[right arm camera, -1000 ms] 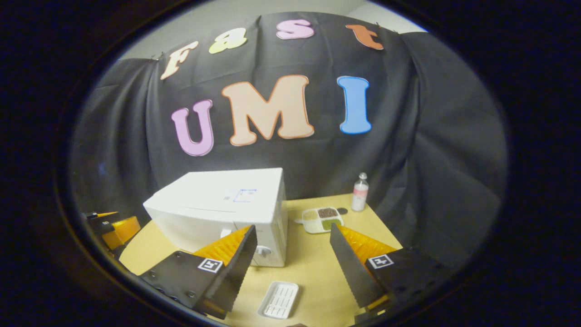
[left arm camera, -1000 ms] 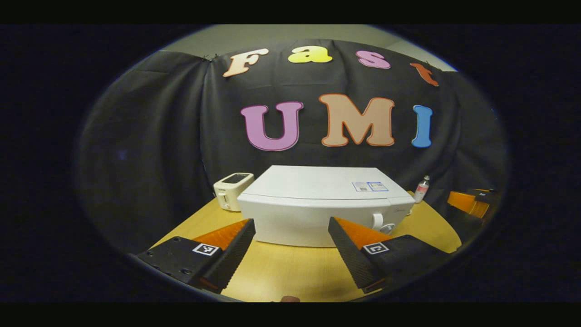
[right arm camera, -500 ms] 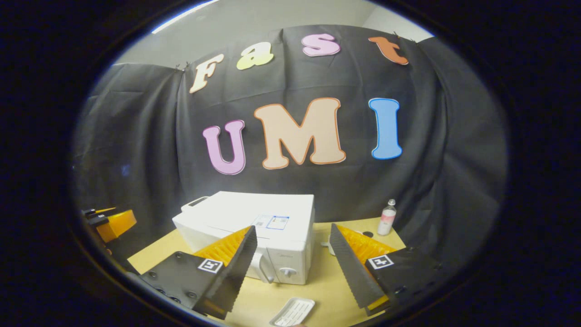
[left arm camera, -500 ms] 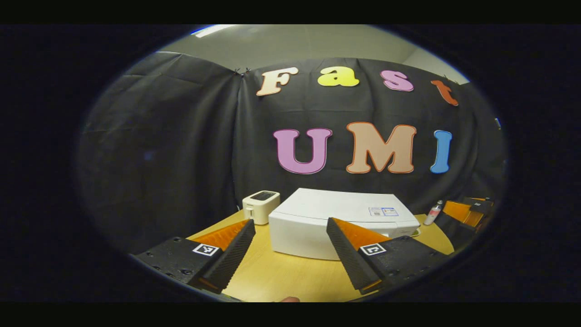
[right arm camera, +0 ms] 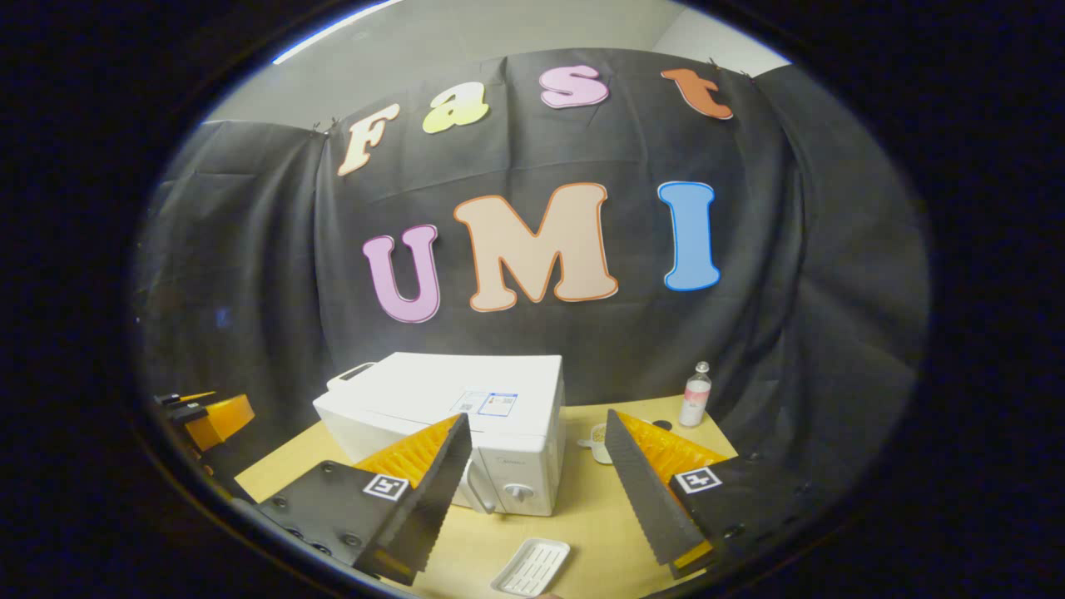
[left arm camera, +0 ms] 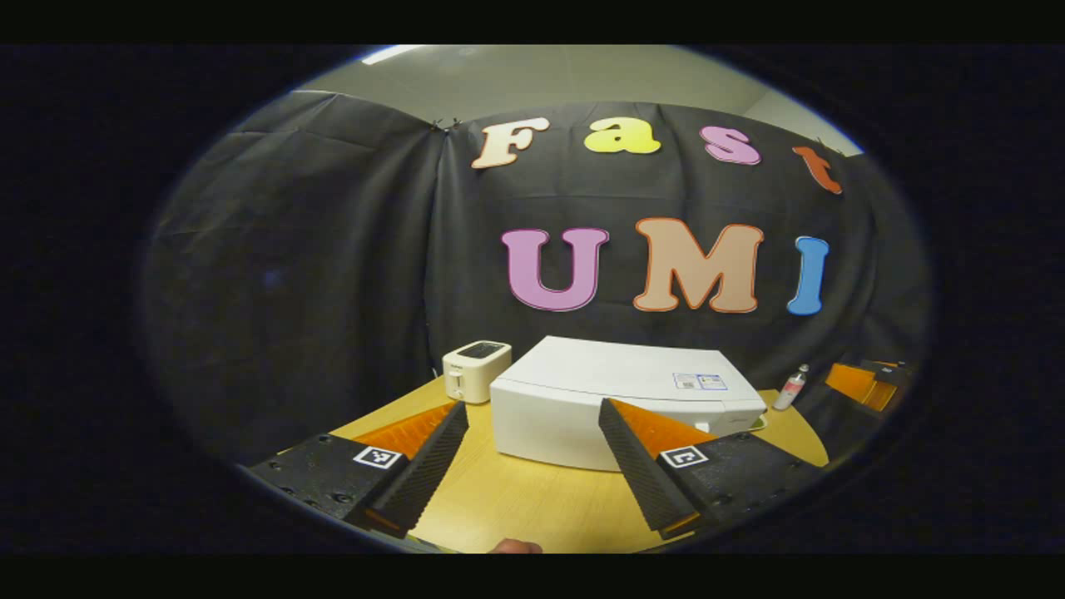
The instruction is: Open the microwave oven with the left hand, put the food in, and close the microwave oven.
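Food tray [right arm camera: 596, 438] mostly hidden behind right fingers [right arm camera: 636, 478]; white tray [right arm camera: 531, 568] cut by edge.

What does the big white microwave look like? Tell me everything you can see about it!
The microwave is a white box that looks like painted metal or plastic, standing flat on the wooden table. Its door is shut. In the right gripper view you can see a curved white handle and a round knob on the front, and a small sticker on top. A toaster stands beside it. Nothing grips it; both grippers are open and apart from it.
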The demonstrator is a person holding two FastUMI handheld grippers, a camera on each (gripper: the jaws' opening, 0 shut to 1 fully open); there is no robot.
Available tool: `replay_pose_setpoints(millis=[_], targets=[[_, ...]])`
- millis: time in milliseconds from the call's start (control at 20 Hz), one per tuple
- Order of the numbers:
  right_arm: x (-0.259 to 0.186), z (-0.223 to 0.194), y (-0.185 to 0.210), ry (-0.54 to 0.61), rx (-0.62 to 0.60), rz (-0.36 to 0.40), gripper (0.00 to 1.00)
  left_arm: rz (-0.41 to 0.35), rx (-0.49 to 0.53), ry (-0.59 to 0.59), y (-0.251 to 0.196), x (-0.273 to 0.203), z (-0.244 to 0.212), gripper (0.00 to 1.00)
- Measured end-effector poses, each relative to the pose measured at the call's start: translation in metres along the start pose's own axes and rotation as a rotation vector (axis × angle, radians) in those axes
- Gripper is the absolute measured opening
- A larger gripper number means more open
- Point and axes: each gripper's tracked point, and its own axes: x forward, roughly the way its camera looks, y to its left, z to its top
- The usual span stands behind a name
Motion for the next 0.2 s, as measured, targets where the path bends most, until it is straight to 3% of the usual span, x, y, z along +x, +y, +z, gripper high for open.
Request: replay_pose_setpoints(millis=[200], targets=[[-0.002,0.0,0.015,-0.002,0.036,-0.035,0.91,-0.045,0.025,0.016,0.009,0.003,-0.002,0.95]])
